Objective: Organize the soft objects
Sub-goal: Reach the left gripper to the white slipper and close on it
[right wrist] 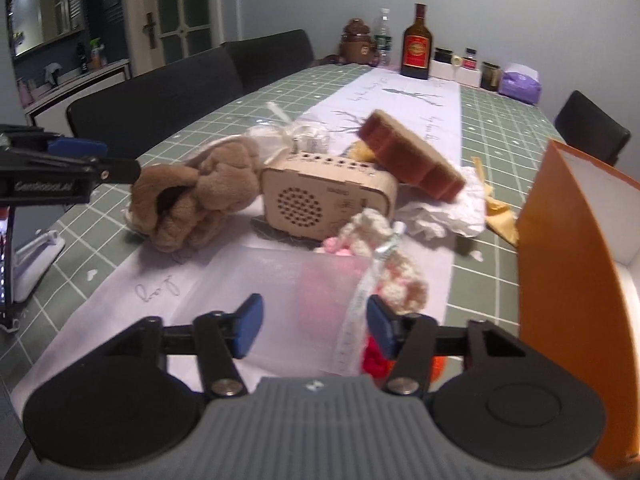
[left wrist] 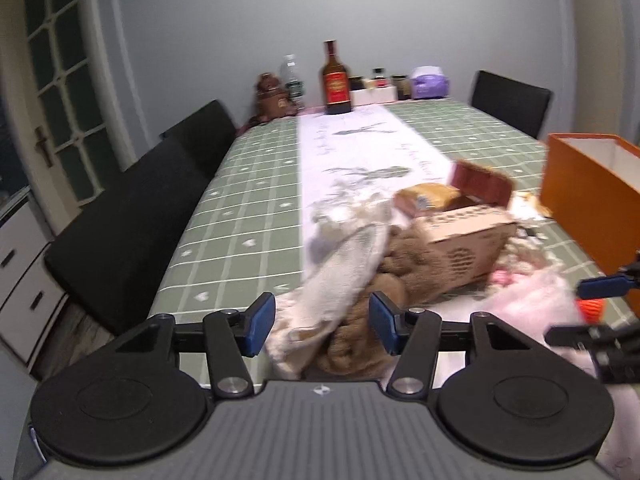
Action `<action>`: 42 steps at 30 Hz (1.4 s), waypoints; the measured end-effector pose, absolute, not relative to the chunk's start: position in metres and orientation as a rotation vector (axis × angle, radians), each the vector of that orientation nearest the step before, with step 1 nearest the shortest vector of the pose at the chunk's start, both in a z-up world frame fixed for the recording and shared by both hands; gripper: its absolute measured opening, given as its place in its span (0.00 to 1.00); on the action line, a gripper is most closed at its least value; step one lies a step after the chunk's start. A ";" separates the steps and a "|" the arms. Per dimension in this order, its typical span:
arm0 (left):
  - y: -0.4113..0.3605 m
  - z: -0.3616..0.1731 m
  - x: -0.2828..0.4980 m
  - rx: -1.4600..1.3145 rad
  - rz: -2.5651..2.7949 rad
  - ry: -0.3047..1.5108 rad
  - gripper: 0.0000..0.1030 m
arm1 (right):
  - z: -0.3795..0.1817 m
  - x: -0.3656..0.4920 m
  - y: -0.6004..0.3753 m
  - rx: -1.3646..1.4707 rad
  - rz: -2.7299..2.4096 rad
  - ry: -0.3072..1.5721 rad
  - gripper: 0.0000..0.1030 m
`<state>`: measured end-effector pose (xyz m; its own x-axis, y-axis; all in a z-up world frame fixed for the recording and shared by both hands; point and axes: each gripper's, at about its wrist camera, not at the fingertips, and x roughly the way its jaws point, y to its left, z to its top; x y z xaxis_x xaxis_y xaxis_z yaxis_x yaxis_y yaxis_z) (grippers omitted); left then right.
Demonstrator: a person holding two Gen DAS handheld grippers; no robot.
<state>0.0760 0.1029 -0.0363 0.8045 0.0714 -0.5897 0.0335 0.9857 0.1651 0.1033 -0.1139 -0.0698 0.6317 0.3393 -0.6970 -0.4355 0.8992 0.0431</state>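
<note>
We note that the left gripper (left wrist: 322,326) has its jaws spread, with the crumpled cream terry cloth (left wrist: 344,264) and the brown plush toy (left wrist: 394,256) lying between and just ahead of them, the cloth's long axis running away toward the tabletop's far edge. The right gripper (right wrist: 310,330) is likewise spread over the sheer pink mesh pouch (right wrist: 288,292), beside the open orange box (right wrist: 568,248) at the right edge. We judge the left gripper nearer the cloth, so closing in place should secure it

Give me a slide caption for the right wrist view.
Open right tool over a sheer pouch, facing a brown plush toy, a wooden speaker box and an orange box.
</note>
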 end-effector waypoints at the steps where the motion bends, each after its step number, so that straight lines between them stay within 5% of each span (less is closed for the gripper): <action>1: 0.105 -0.036 0.078 0.172 0.039 0.641 0.63 | -0.071 0.103 -0.108 -0.152 0.453 0.768 0.69; 10: 0.098 -0.056 0.098 0.221 -0.046 0.700 0.66 | -0.099 0.121 -0.065 -0.202 0.499 0.797 0.98; 14: 0.098 -0.066 0.106 0.189 -0.064 0.709 0.72 | -0.105 0.121 -0.058 -0.197 0.489 0.790 0.98; 19: 0.109 -0.065 0.112 0.099 -0.015 0.681 0.67 | -0.110 0.114 -0.047 -0.271 0.465 0.777 0.94; 26: 0.110 -0.062 0.106 0.169 0.053 0.665 0.57 | -0.107 0.104 -0.053 -0.327 0.428 0.753 0.65; 29: 0.110 -0.064 0.107 0.208 0.001 0.718 0.57 | -0.101 0.104 -0.059 -0.285 0.454 0.768 0.60; 32: 0.107 -0.070 0.105 0.297 -0.025 0.765 0.57 | -0.098 0.106 -0.060 -0.224 0.500 0.793 0.60; 39: 0.101 -0.082 0.114 0.448 -0.019 0.790 0.57 | -0.109 0.113 -0.059 -0.164 0.499 0.833 0.82; 42: 0.093 -0.091 0.122 0.512 -0.010 0.781 0.57 | -0.114 0.113 -0.053 -0.160 0.507 0.855 0.80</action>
